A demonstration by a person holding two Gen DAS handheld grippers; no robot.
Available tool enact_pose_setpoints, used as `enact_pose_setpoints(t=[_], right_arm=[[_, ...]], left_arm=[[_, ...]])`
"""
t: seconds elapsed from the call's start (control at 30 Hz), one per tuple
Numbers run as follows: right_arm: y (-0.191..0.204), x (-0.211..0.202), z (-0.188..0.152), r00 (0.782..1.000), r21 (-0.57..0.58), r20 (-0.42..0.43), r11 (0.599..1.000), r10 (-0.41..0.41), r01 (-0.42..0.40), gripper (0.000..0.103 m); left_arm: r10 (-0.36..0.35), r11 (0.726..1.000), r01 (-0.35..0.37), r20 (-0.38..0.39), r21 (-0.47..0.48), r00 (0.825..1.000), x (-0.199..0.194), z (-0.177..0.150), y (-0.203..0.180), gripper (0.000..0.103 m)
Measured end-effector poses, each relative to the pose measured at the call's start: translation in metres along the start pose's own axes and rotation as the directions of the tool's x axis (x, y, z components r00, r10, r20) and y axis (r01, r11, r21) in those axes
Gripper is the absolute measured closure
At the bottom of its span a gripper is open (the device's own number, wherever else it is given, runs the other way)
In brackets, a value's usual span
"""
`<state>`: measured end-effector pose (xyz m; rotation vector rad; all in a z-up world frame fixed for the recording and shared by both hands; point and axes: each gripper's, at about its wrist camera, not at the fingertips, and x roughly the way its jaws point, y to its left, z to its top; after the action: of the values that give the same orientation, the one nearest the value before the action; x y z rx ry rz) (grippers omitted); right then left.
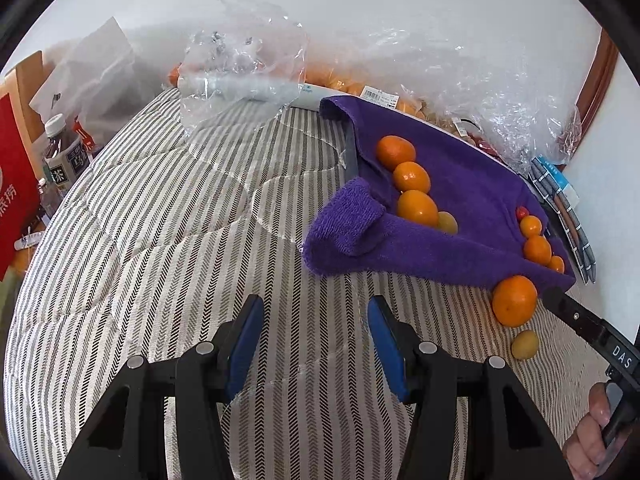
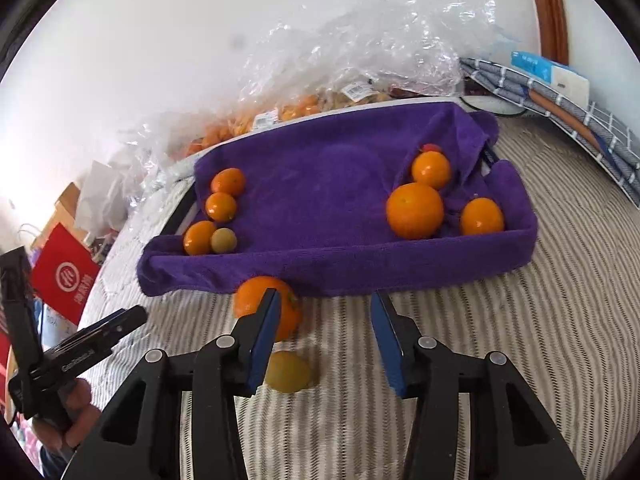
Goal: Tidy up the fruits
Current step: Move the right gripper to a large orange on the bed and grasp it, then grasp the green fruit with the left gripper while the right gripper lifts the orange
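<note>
On the left, past the edge of a bed with a striped cover (image 1: 160, 240), stand a red paper bag (image 1: 12, 200) and a tea bottle (image 1: 64, 156). My left gripper (image 1: 316, 344) hovers over bare striped cover, its jaws spread with nothing between them. Farther back lies crumpled clear plastic (image 1: 240, 52). To the right sits a tray draped in a purple towel (image 2: 320, 184). Along the tray's left side three oranges (image 2: 220, 206) lie in a row with a small greenish fruit (image 2: 223, 240) beside the nearest one; on its right side lie three more oranges (image 2: 415, 210) and a tiny red fruit (image 2: 430, 147). In front of the tray, on the bed cover, a loose orange (image 2: 250, 300) touches the towel's edge, and a small yellow fruit (image 2: 292, 372) lies just nearer me. My right gripper (image 2: 324, 344) hangs over these two, jaws spread and gripping nothing, the left blue pad overlapping both fruits in my view. Folded checked cloth (image 2: 560, 104) lies at far right.
</note>
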<state>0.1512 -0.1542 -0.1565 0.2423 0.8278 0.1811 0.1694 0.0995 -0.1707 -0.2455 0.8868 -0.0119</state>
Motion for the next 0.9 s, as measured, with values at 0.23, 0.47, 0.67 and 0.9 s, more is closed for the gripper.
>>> enact_pose_setpoints(t=[0.23, 0.47, 0.67, 0.9], right_arm=[[0.029, 0.015, -0.007, 0.999, -0.095, -0.028, 0.994, 0.041, -0.044, 0.056], [0.048, 0.035, -0.005, 0.996, -0.134, -0.068, 0.989, 0.055, -0.064, 0.055], [0.055, 0.042, -0.002, 0.995, -0.157, -0.086, 0.985, 0.055, -0.068, 0.061], [0.038, 0.0, -0.001, 0.998, -0.145, -0.006, 0.988, 0.058, -0.059, 0.061]], left_arm=[[-0.02, 0.999, 0.02, 0.003, -0.047, 1.0, 0.0, 0.002, 0.007, 0.051], [-0.011, 0.999, 0.011, 0.002, -0.038, 1.0, -0.002, -0.001, 0.007, 0.051], [0.01, 1.0, -0.01, -0.002, -0.022, 1.0, -0.005, -0.004, 0.007, 0.051], [-0.007, 1.0, 0.008, -0.014, 0.022, 1.0, -0.008, -0.009, -0.021, 0.051]])
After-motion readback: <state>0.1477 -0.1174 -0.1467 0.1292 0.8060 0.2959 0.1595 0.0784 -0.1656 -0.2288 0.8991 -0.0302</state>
